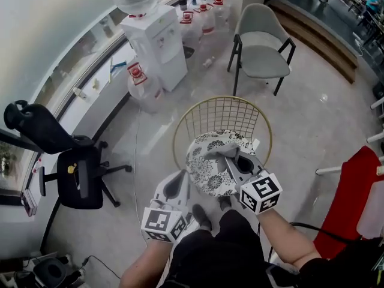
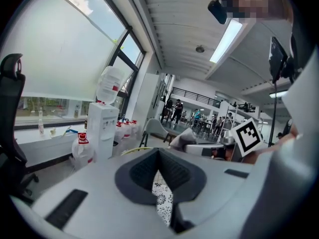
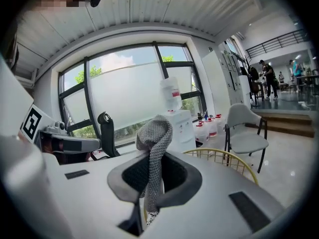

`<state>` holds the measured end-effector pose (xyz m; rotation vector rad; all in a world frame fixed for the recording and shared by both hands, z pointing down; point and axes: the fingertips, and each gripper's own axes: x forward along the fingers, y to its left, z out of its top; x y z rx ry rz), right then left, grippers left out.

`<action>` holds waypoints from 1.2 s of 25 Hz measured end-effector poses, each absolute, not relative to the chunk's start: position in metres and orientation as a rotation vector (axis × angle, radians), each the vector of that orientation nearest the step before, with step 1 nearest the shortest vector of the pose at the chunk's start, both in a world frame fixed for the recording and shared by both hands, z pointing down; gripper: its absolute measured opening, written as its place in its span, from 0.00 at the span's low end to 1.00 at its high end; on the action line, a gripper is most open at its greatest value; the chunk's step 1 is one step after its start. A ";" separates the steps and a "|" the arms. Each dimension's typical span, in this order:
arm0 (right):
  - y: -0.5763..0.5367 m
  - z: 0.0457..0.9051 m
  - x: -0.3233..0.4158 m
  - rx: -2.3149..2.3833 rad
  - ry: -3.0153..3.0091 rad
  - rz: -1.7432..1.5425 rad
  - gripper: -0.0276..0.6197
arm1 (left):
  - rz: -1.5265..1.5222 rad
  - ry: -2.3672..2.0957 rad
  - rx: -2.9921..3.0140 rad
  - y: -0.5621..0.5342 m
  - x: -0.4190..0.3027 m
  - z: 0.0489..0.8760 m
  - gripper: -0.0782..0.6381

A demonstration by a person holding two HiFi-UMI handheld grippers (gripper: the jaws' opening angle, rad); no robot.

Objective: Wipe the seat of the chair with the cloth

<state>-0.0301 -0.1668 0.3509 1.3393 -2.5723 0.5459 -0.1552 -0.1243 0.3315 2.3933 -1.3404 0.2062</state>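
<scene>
Head view: the pale, glossy tiled floor (image 1: 312, 131) spreads under everything. On it, well apart from me, stand a black office chair (image 1: 75, 173) with a curved headrest, a boxy white water dispenser (image 1: 157, 41) topped by a clear bottle, and a grey padded chair (image 1: 264, 47) on thin dark legs. Right below me is the chair (image 1: 222, 116) I am working on, its rounded back made of thin gold wire in a grid. Its round seat (image 1: 207, 170) is a cushion printed with black-and-white floral medallions. My left hand-held gripper (image 1: 179, 182) hangs at the near left edge of that seat, its ribbed dark pads pressed together at the tips with nothing between them; through the slit behind them I see the patterned cushion. My right hand-held gripper (image 1: 235, 161) is over the seat, pinching the cloth (image 3: 155, 128), a grey, coarse-knit strip. In the right gripper view the cloth folds into a loop above the jaws and hangs down between them toward the cushion.
</scene>
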 end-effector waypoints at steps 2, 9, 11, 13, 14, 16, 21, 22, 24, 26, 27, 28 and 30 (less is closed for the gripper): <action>-0.179 0.372 -0.033 1.316 -2.564 0.550 0.09 | 0.179 -1.309 2.373 -0.131 -0.149 0.346 0.12; -0.209 0.474 -0.041 1.244 -2.507 0.673 0.09 | 0.258 -1.360 2.218 -0.145 -0.145 0.424 0.12; -0.215 0.500 -0.042 1.218 -2.493 0.705 0.09 | 0.285 -1.364 2.173 -0.148 -0.143 0.446 0.12; -0.222 0.523 -0.046 1.187 -2.475 0.723 0.09 | 0.301 -1.362 2.141 -0.154 -0.141 0.464 0.12; -0.227 0.535 -0.048 1.173 -2.465 0.726 0.09 | 0.305 -1.361 2.130 -0.158 -0.141 0.471 0.12; -0.238 0.556 -0.053 1.147 -2.446 0.734 0.09 | 0.304 -1.361 2.098 -0.168 -0.140 0.487 0.12; -0.253 0.611 -0.063 1.094 -2.389 0.792 0.09 | 0.350 -1.364 2.026 -0.185 -0.133 0.533 0.12; -0.256 0.621 -0.066 1.086 -2.382 0.798 0.09 | 0.366 -1.369 2.018 -0.187 -0.133 0.541 0.12; -0.262 0.639 -0.072 1.067 -2.369 0.803 0.09 | 0.389 -1.379 1.983 -0.191 -0.136 0.560 0.12; -0.269 0.656 -0.076 1.051 -2.355 0.802 0.09 | 0.392 -1.386 1.944 -0.196 -0.139 0.577 0.12; -0.272 0.664 -0.078 1.044 -2.347 0.799 0.09 | 0.393 -1.390 1.931 -0.197 -0.140 0.584 0.12; -0.274 0.672 -0.080 1.038 -2.339 0.797 0.09 | 0.398 -1.395 1.922 -0.199 -0.142 0.591 0.12; -0.279 0.688 -0.085 1.026 -2.322 0.799 0.09 | 0.416 -1.407 1.903 -0.203 -0.148 0.605 0.12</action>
